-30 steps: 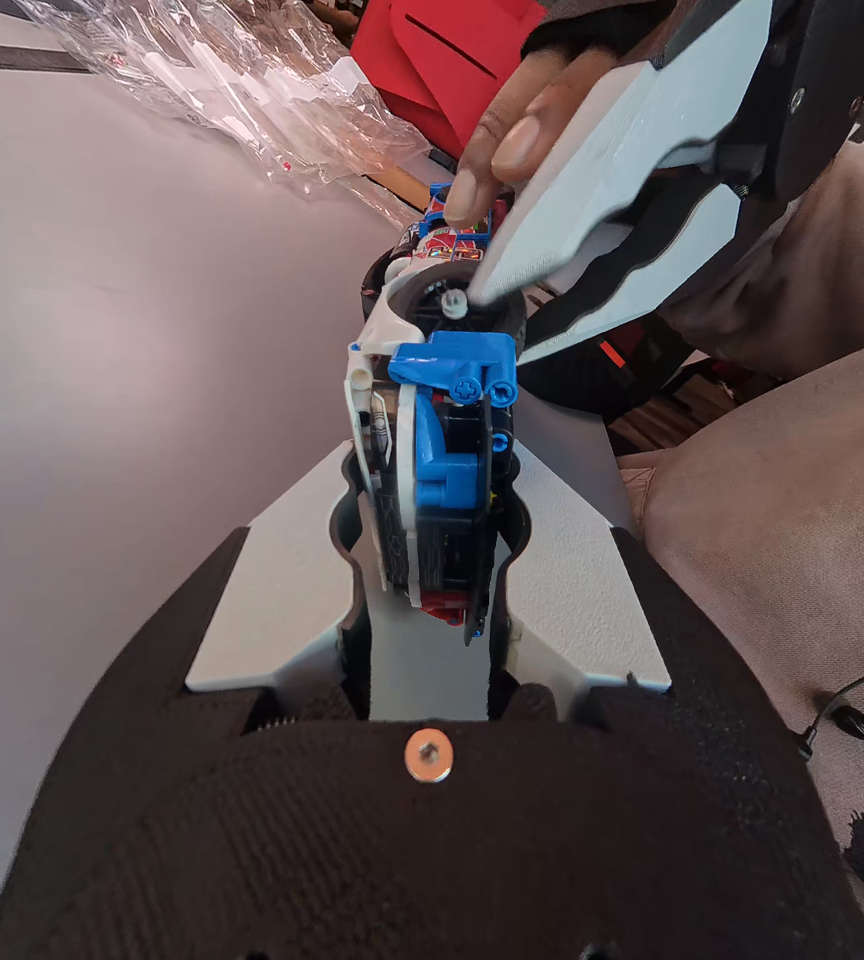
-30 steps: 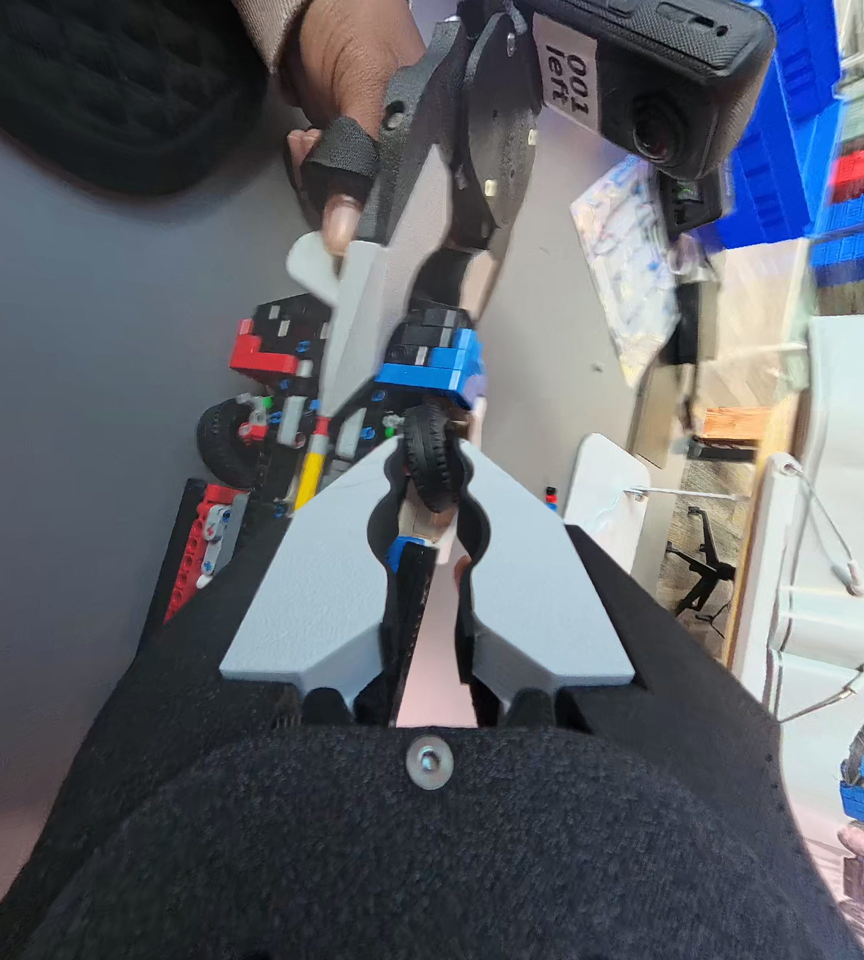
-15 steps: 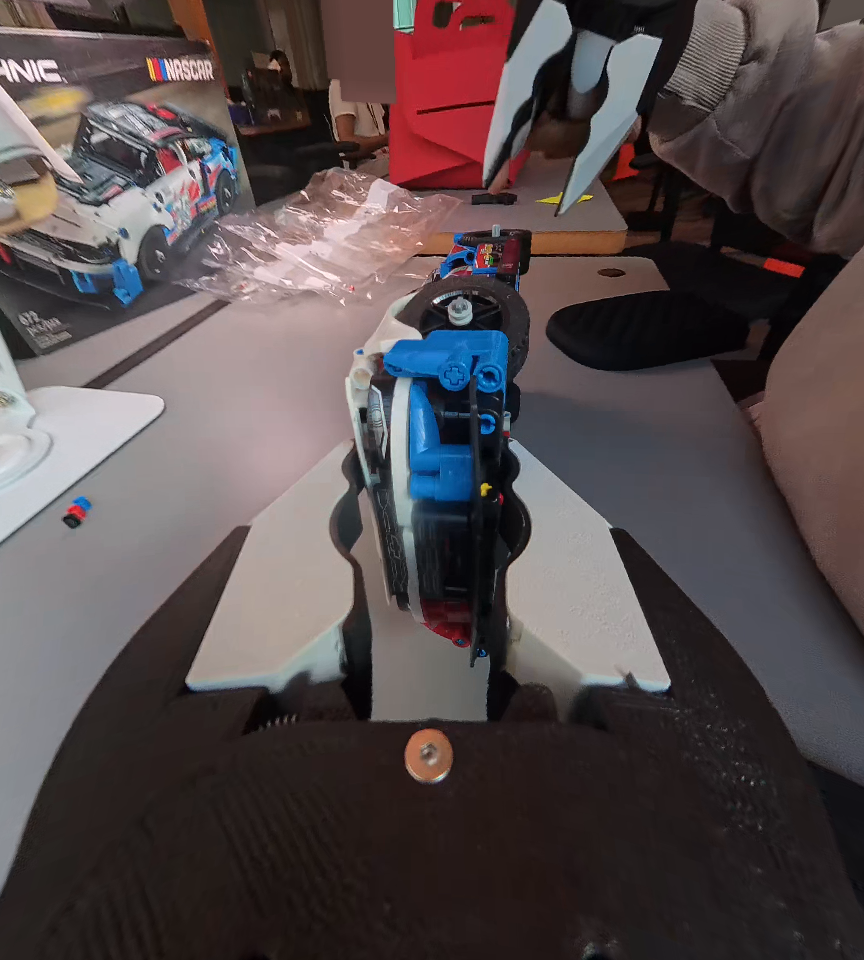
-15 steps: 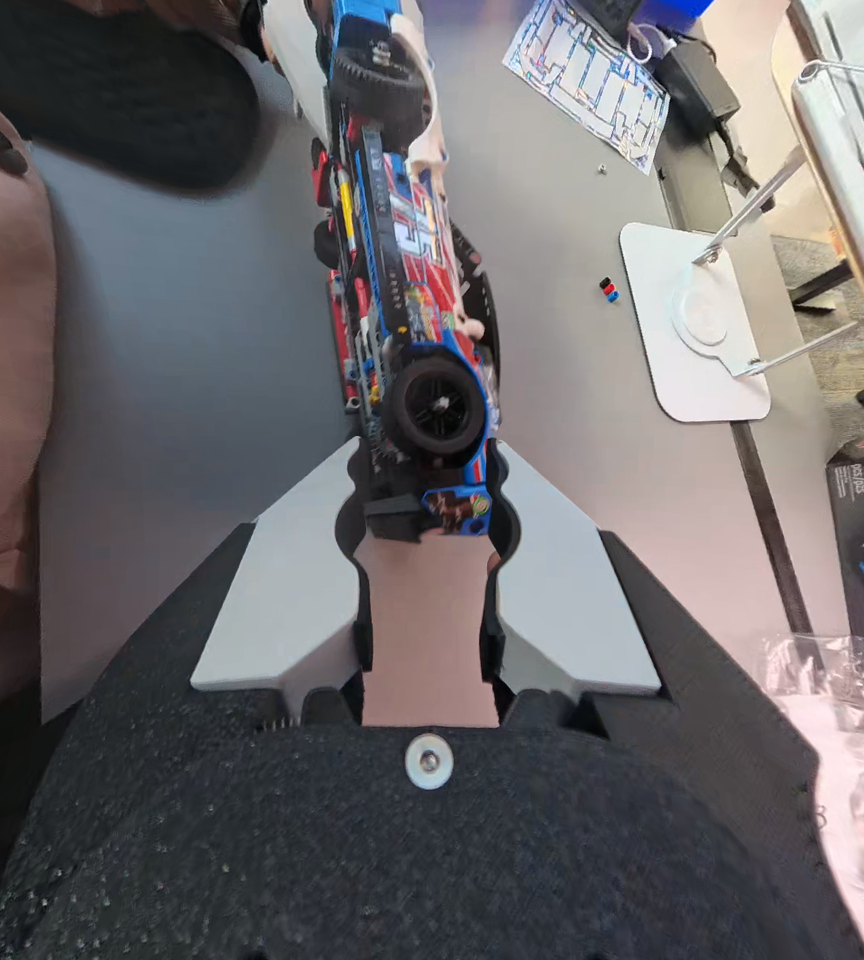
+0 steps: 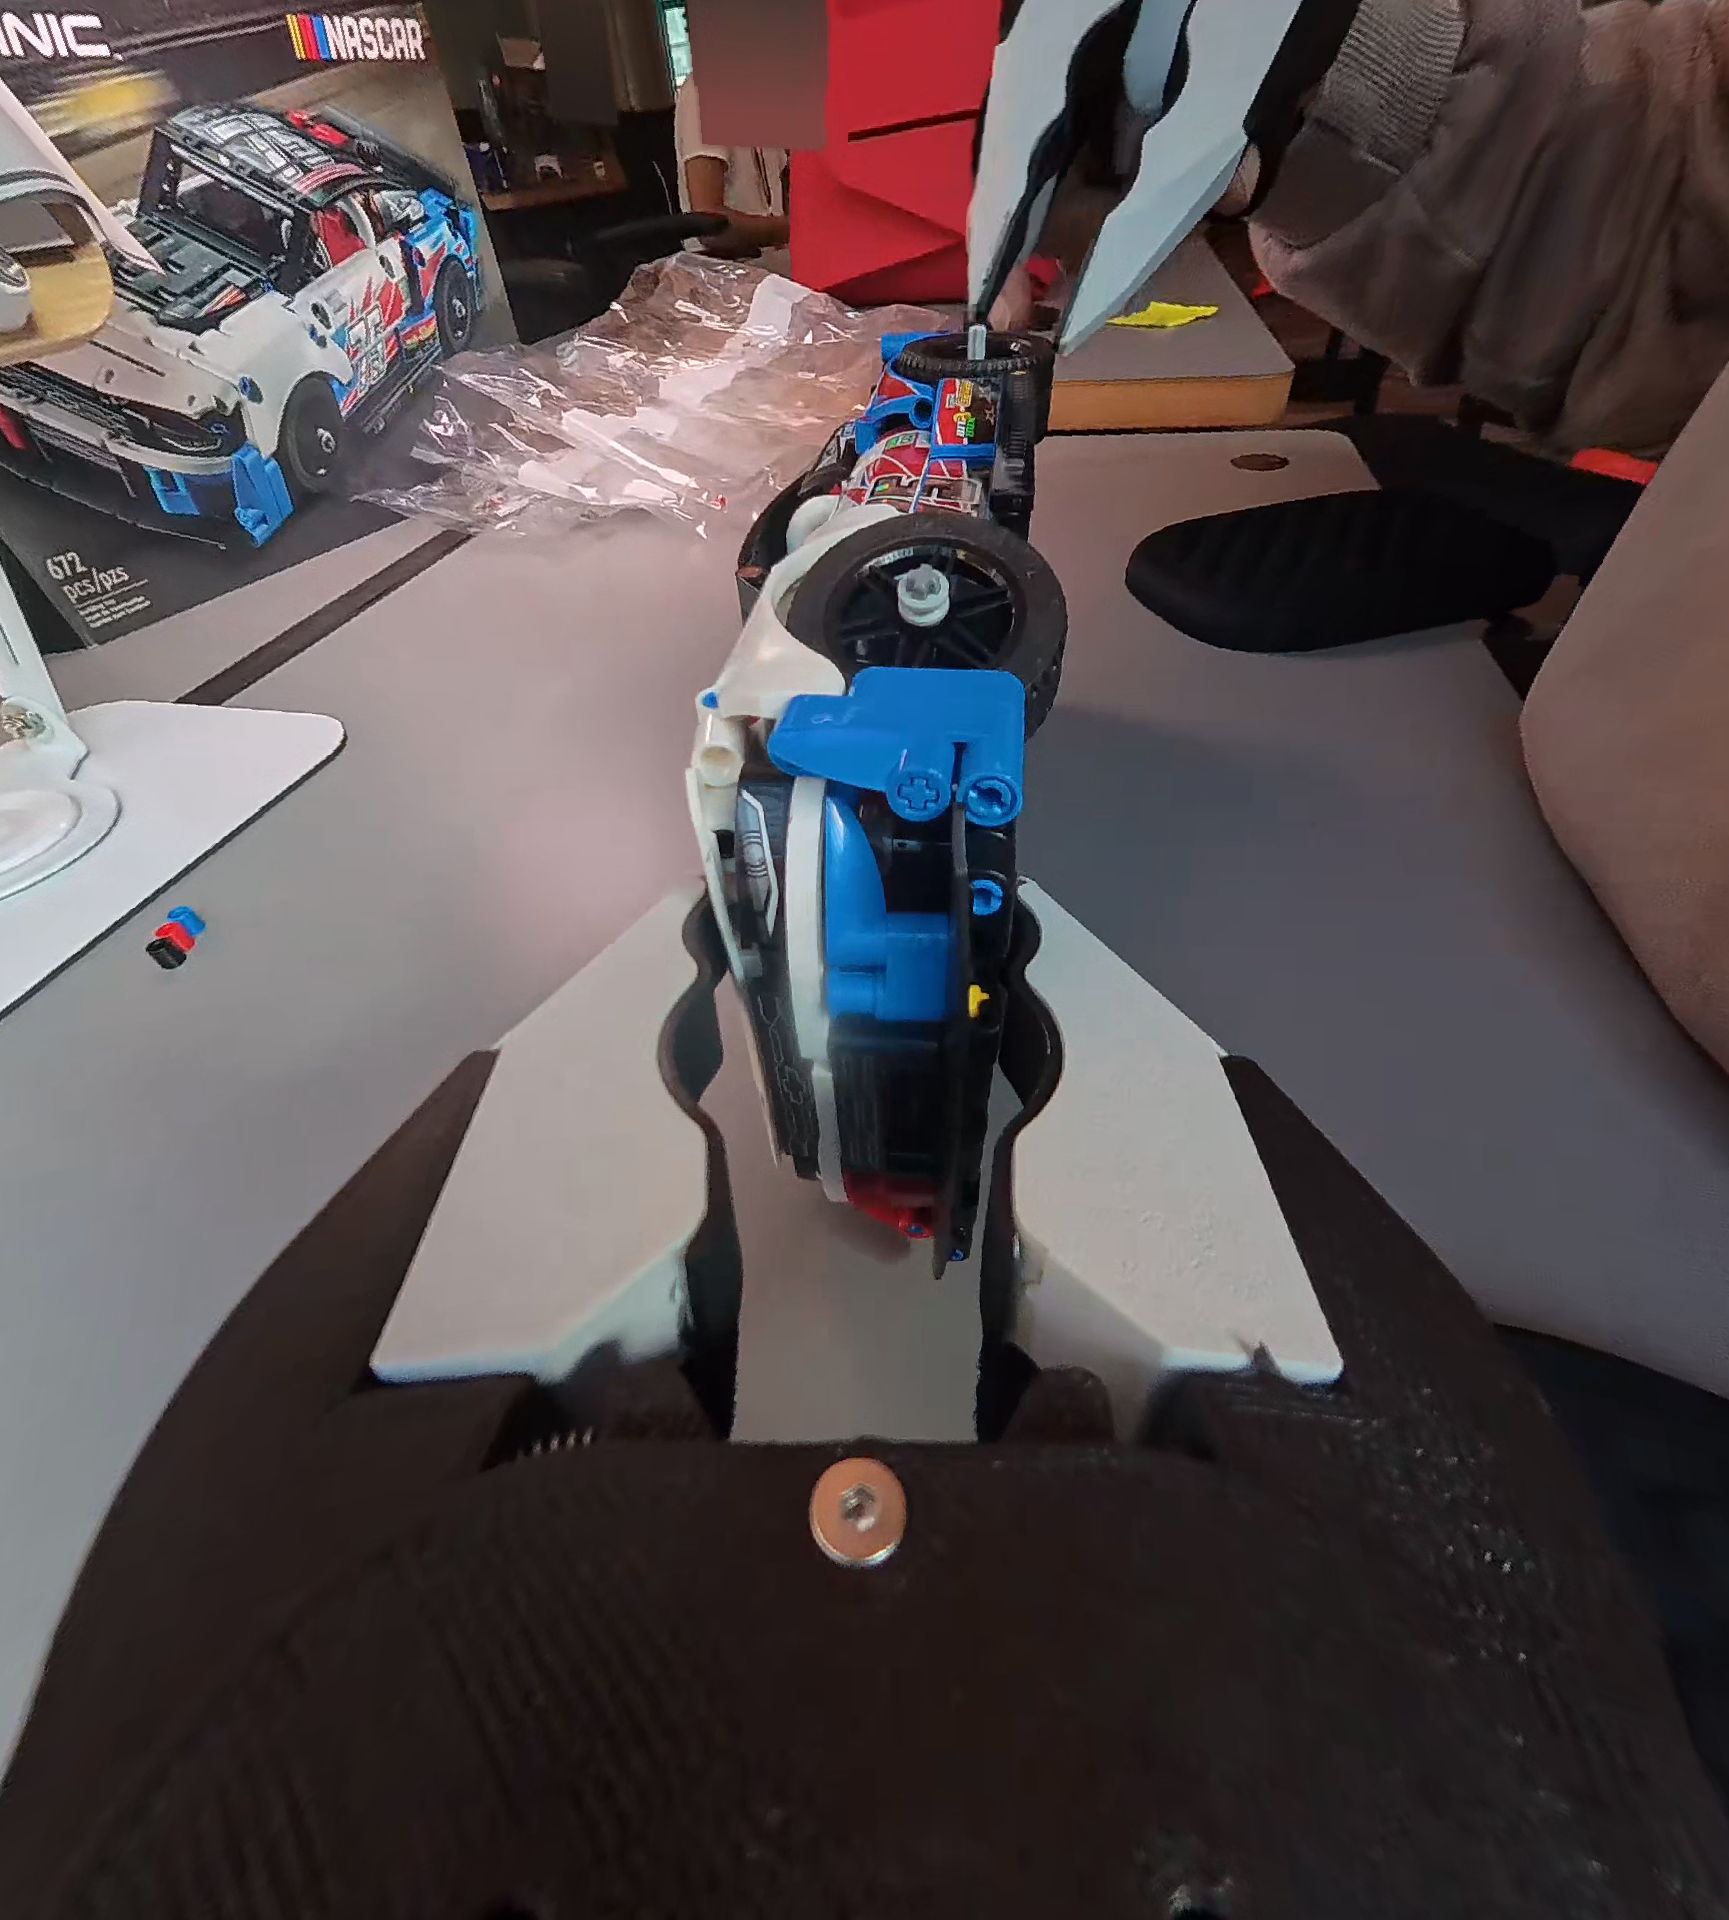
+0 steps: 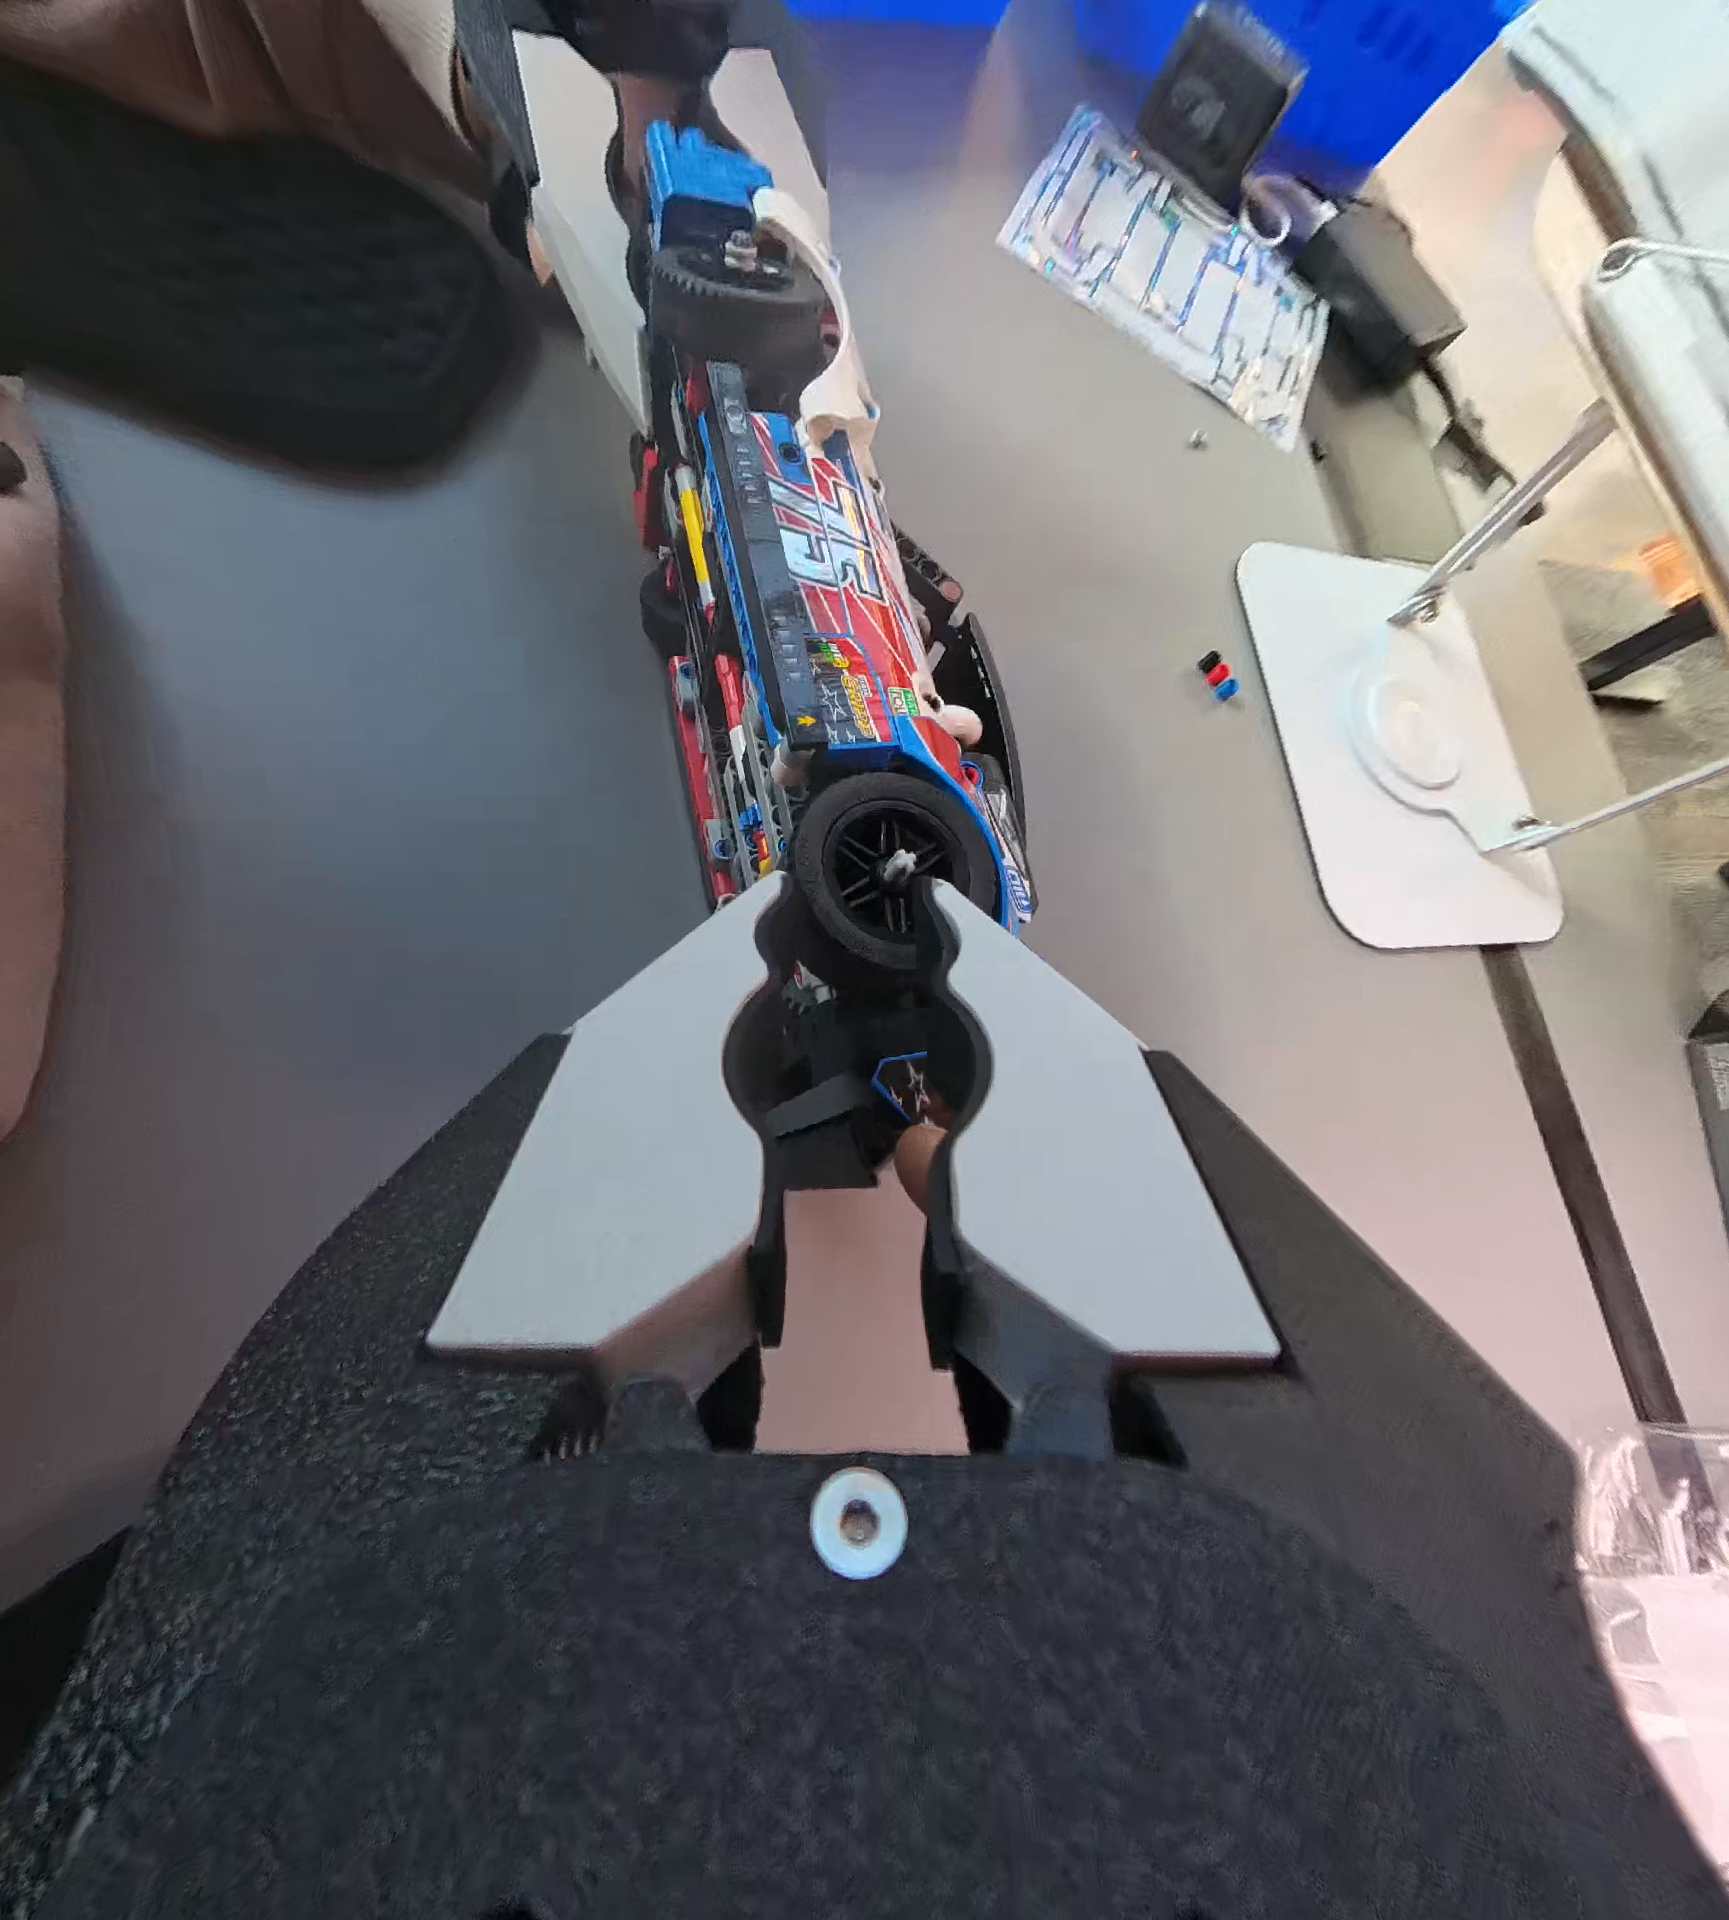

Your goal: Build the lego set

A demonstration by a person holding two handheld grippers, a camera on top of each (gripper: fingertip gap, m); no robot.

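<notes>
The lego car [image 5: 881, 935], blue, white and red with black wheels, is held on its side just above the grey table [image 5: 424, 1039]. My left gripper [image 5: 865, 997] is shut on its blue and white front end. The front wheel [image 5: 927, 613] faces up. In the left wrist view my right gripper [image 5: 1031, 312] hangs point-down over the rear wheel [image 5: 974, 364], one tip by the wheel's axle. In the right wrist view my right gripper [image 6: 860, 904] straddles that rear wheel [image 6: 891, 862] from above. Its jaws stand narrowly apart and clamp nothing that I can see.
The set's box [image 5: 216, 312] and empty clear bags [image 5: 631, 416] lie at the back left. A white stand base [image 5: 112, 790] and a small red, blue and black piece [image 5: 174, 935] are on the left. A black pad [image 5: 1338, 582] and a sleeve [image 5: 1566, 208] are on the right. A printed sheet [image 6: 1161, 281] lies beyond the car. Spacing between my two grippers at the tips: around 20 cm.
My right gripper left the front wheel, lifted, moved to the rear wheel and narrowed its jaws. My left gripper levelled the car and kept its hold.
</notes>
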